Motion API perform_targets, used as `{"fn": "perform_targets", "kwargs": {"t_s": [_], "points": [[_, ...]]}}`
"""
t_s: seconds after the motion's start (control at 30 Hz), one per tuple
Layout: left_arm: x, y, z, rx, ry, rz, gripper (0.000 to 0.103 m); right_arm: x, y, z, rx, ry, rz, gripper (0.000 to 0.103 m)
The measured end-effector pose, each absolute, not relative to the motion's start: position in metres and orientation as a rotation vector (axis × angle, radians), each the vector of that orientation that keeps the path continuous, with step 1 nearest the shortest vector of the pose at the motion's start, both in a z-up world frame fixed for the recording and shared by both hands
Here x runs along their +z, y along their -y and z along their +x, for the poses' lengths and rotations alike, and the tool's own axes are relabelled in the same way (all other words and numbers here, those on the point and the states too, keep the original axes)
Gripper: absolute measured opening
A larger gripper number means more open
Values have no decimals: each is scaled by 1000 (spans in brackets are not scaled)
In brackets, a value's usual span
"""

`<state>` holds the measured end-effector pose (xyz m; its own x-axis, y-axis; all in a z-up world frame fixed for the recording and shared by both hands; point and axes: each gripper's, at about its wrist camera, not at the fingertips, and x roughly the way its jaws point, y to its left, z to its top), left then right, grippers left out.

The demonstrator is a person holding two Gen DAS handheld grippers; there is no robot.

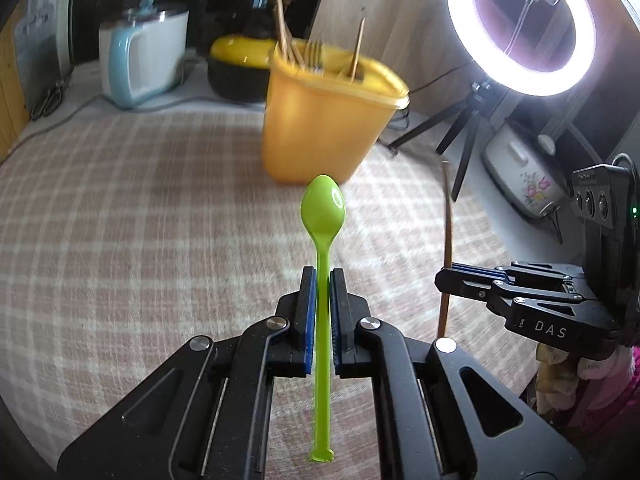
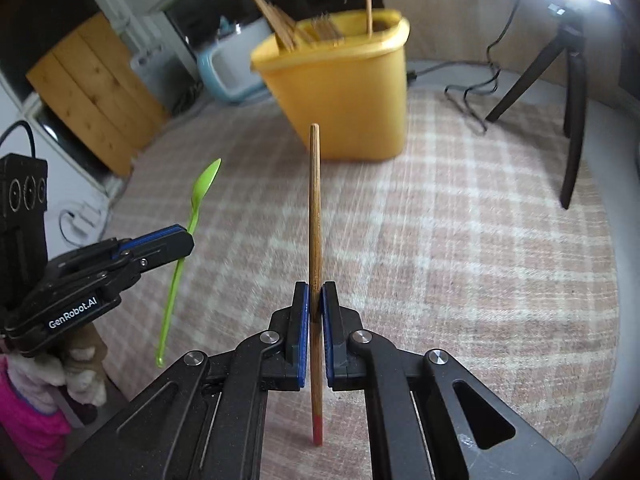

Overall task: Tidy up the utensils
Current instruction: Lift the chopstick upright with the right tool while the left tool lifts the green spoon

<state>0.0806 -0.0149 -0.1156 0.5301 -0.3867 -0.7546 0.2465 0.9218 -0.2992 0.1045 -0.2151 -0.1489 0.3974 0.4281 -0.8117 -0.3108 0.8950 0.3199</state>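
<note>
My left gripper [image 1: 322, 276] is shut on a green plastic spoon [image 1: 322, 208], bowl pointing forward, held above the checked cloth. My right gripper [image 2: 315, 290] is shut on a wooden chopstick [image 2: 314, 200] with a red end near me. A yellow utensil holder [image 1: 324, 120] stands ahead with chopsticks and forks in it; it also shows in the right wrist view [image 2: 344, 92]. The right gripper [image 1: 448, 276] with its chopstick [image 1: 449, 216] shows at the right of the left wrist view. The left gripper [image 2: 188, 240] with the spoon [image 2: 200, 196] shows at the left of the right wrist view.
A checked cloth [image 1: 140, 208] covers the table. A ring light [image 1: 520, 28] on a tripod [image 2: 568, 92] stands at the right. A pale blue appliance [image 1: 140, 60], a yellow-lidded pot [image 1: 236, 68] and a flowered rice cooker [image 1: 520, 176] sit around the edges.
</note>
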Motion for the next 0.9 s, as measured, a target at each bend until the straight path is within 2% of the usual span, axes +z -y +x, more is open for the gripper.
{"fn": "perform_targets", "kwargs": {"t_s": [0.33,0.9], "points": [[-88,26,81,-391,-826,-159,4,-98,227,95,443,-912,135,5],[-44,34,115,-370,-659,-131,5,-55,234,116,427,-818,171,5]]}}
